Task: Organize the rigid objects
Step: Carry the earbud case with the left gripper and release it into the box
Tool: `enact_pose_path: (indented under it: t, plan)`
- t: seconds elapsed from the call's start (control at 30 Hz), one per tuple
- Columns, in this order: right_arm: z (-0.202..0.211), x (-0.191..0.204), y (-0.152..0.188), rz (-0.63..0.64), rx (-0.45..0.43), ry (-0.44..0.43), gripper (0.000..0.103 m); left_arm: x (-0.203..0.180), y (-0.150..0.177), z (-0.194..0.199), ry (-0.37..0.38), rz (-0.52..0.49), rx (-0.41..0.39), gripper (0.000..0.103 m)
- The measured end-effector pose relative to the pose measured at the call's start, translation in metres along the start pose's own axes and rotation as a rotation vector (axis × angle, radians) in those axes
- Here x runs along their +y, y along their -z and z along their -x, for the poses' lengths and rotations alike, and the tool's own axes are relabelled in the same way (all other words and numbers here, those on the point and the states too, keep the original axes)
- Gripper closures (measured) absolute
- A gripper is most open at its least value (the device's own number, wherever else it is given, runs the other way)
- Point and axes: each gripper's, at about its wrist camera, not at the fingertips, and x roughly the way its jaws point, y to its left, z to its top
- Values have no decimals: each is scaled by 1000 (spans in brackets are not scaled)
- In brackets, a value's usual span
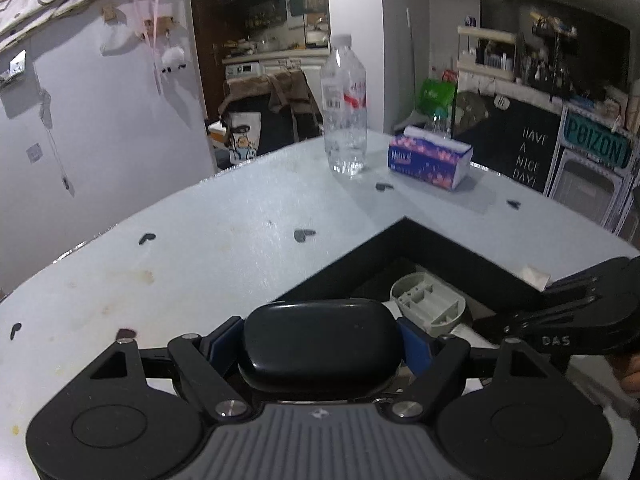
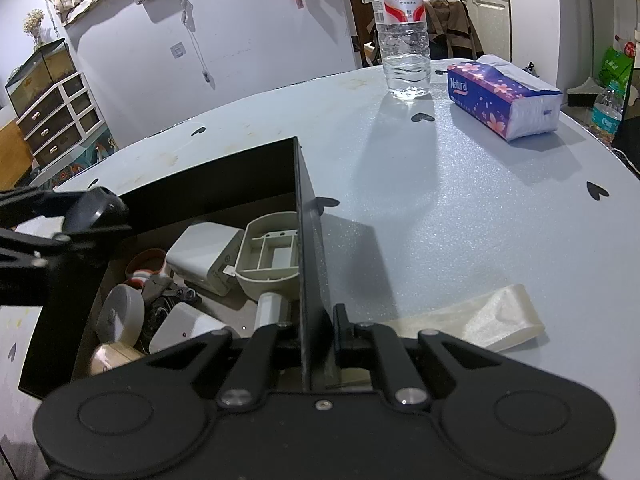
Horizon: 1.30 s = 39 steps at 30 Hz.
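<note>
A black rounded case [image 1: 320,344] sits between the blue pads [image 1: 414,344] of my left gripper [image 1: 322,332], which is shut on it, above the table beside the near corner of the open black box [image 1: 440,248]. From the right wrist view that gripper [image 2: 80,220] and its case [image 2: 94,210] hang over the box's left side. My right gripper [image 2: 316,332] is shut on the box's right wall [image 2: 306,240]. Inside the box lie a grey plastic tray part [image 2: 272,256], a white adapter [image 2: 204,256], a white disc [image 2: 120,316] and several small items.
A clear water bottle [image 2: 404,32] stands at the far side of the pale table [image 2: 440,200], with a purple tissue pack [image 2: 504,96] to its right. A translucent plastic strip [image 2: 480,320] lies just right of the box. The table's curved edge [image 1: 120,224] runs at the left.
</note>
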Motion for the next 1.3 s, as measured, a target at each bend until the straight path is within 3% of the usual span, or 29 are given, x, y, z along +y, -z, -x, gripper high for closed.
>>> enact_pose_path:
  t: [0.3, 0.43, 0.9, 1.3]
  plan:
    - [0, 0, 0, 2, 0, 1, 94, 3, 1, -9, -27, 1, 31, 21]
    - [0, 0, 0, 2, 0, 2, 94, 5, 0, -5, -22, 19, 26, 5]
    - [0, 0, 0, 1, 0, 0, 94, 4, 1, 2, 66, 122, 111, 5]
    - [-1, 0, 0, -1, 1, -1, 94, -2, 0, 19, 62, 152, 119, 5]
